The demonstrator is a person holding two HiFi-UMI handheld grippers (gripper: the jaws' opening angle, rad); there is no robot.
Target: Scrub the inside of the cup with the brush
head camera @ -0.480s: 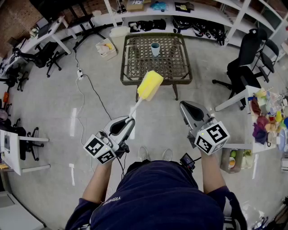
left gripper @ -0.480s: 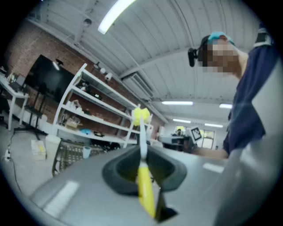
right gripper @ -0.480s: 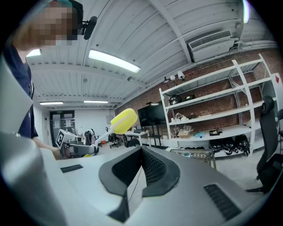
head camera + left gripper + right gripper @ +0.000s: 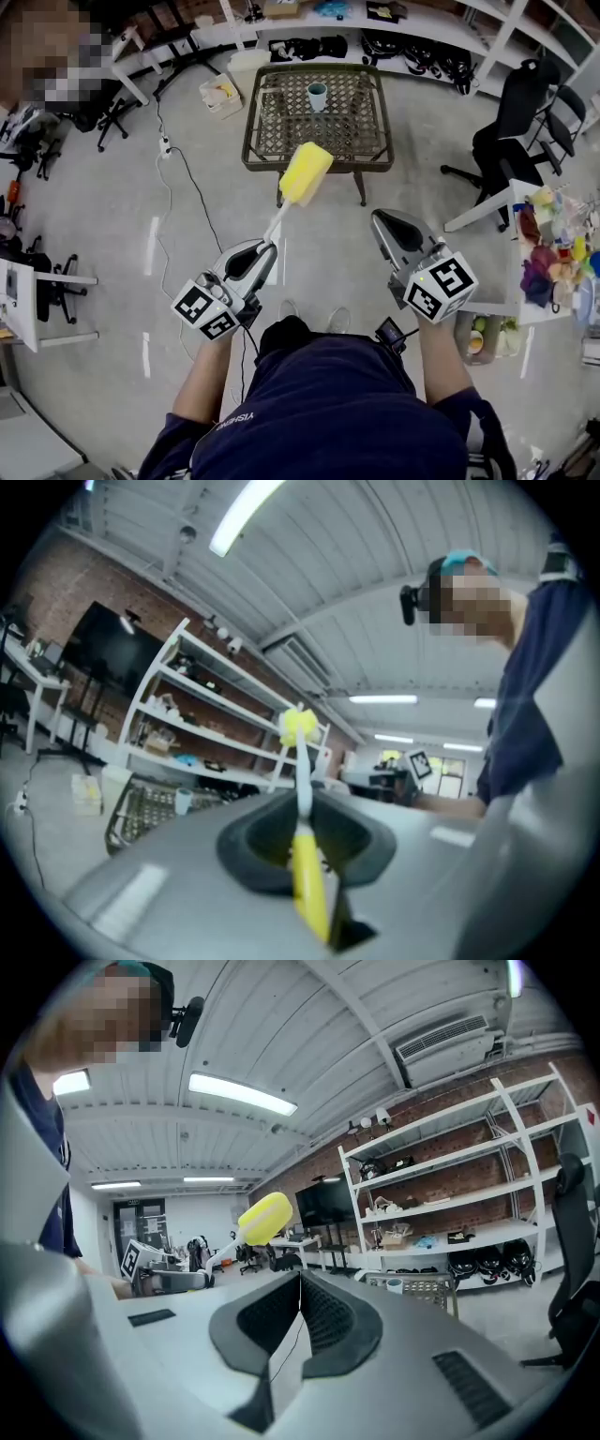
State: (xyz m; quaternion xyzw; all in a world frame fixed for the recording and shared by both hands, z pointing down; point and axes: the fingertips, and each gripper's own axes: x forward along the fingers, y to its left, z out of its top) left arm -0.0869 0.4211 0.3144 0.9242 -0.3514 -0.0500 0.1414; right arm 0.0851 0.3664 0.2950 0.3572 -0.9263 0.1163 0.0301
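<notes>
The left hand-held gripper [image 4: 265,251] is clenched on the handle of the brush [image 4: 305,175]. The brush's yellow sponge head sticks up and forward beyond the jaws. So the tool is in hand, but no scrubbing has begun. The cup [image 4: 318,97] stands upright on the wicker table [image 4: 255,141], well ahead of both hand-held grippers and well apart from the brush head. Nothing holds the cup. The right hand-held gripper [image 4: 382,223], beside the left one, has its jaws pressed together with nothing between them. By my reading nearly all of the task is left: closing in on the table, steadying the cup, probably with the right one, putting the brush head inside and scrubbing.
</notes>
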